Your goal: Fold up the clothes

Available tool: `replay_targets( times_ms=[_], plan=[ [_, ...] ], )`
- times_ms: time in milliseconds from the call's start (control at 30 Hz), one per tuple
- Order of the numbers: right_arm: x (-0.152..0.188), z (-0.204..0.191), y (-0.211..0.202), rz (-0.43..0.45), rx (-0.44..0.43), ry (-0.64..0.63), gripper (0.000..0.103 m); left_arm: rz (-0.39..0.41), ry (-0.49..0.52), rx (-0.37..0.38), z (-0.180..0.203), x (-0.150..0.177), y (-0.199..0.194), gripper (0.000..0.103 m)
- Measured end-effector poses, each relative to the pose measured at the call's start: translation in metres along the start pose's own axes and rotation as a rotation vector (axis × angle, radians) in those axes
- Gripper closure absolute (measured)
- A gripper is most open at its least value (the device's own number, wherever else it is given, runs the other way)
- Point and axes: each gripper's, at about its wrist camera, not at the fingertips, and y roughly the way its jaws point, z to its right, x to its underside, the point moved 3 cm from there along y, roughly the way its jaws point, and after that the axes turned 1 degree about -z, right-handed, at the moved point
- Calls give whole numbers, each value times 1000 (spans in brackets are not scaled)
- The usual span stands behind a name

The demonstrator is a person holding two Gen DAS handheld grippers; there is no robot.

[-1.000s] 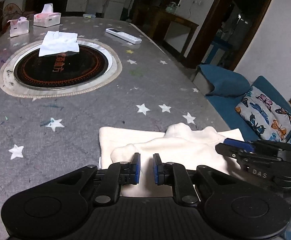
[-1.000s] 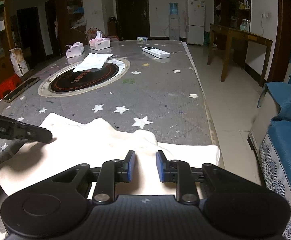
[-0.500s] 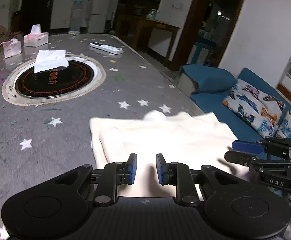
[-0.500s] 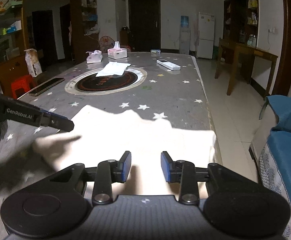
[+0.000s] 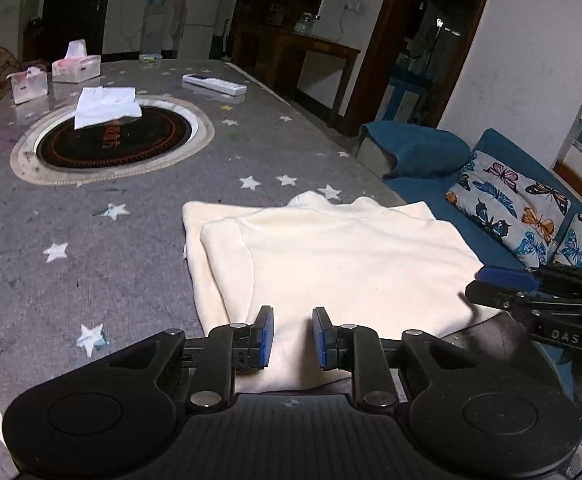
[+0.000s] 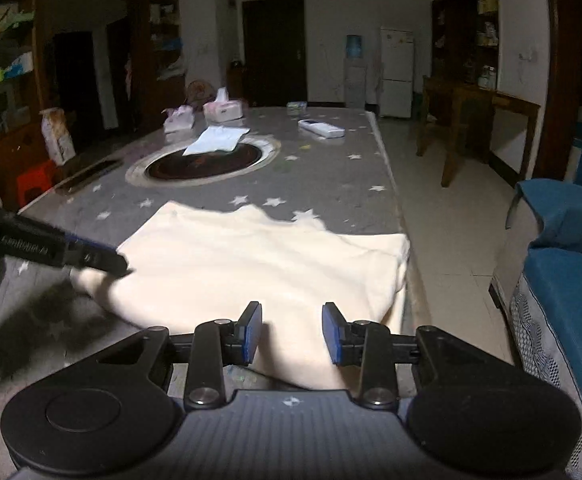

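- Cream fabric made up the task's thing: a soft garment (image 5: 331,256) lay flat on the table (image 5: 91,272), at the near end beside the right-hand edge, with a neck-like bump toward the far side.
- Its left portion was doubled inward, which left a rounded fold line and a second layer showing beneath it along the left side.
- At the right, the cloth reached the table edge; in the right wrist view its corner (image 6: 401,248) sat at the lip and appeared to droop slightly over it.
- The left gripper (image 5: 291,336) hovered over the near hem with its blue pads parted and nothing between them.
- The right gripper (image 6: 291,332) stood likewise over the near hem, pads spread wide and empty.
- Risk, as a judgement: the overhanging right corner could drag the garment off the table if the near hem were lifted unevenly, since little of the table supported that side.
- Risk: a pinch taking only the top layer would pull the doubled left portion open and undo that fold.
- Risk: the thick, plush cloth might bunch between the pads and leave a skewed crease.
- Stage: the pictures fitted either a partly folded garment awaiting a further fold or a fold just laid down and released.
- Elsewhere on the table lay a white cloth (image 5: 105,106), a remote control (image 5: 214,84) and tissue boxes (image 5: 75,67), well apart from the garment.
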Motion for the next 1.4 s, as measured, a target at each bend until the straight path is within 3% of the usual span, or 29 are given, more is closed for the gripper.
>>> replay_targets(
  times_ms=[67, 167, 233, 633, 800, 1100, 1400],
  plan=[
    [6, 4, 9, -36, 1, 25, 70, 1, -4, 0, 0, 2, 0, 79],
    [6, 1, 6, -18, 9, 12, 67, 5, -9, 2, 0, 3, -3, 73],
    [3, -3, -1, 3, 4, 9, 57, 15, -2, -2, 2, 4, -8, 67],
    [15, -28, -17, 30, -27, 8, 25, 43, 9, -54, 14, 25, -34, 38],
    [21, -37, -22, 34, -23, 4, 20, 37, 7, -77, 18, 37, -39, 28],
    [29, -49, -33, 55, 4, 7, 0, 58, -17, -100, 17, 53, -53, 14],
    [34, -57, -44, 75, 22, 19, 0, 87, -16, -113, 21, 65, -67, 1]
  ],
)
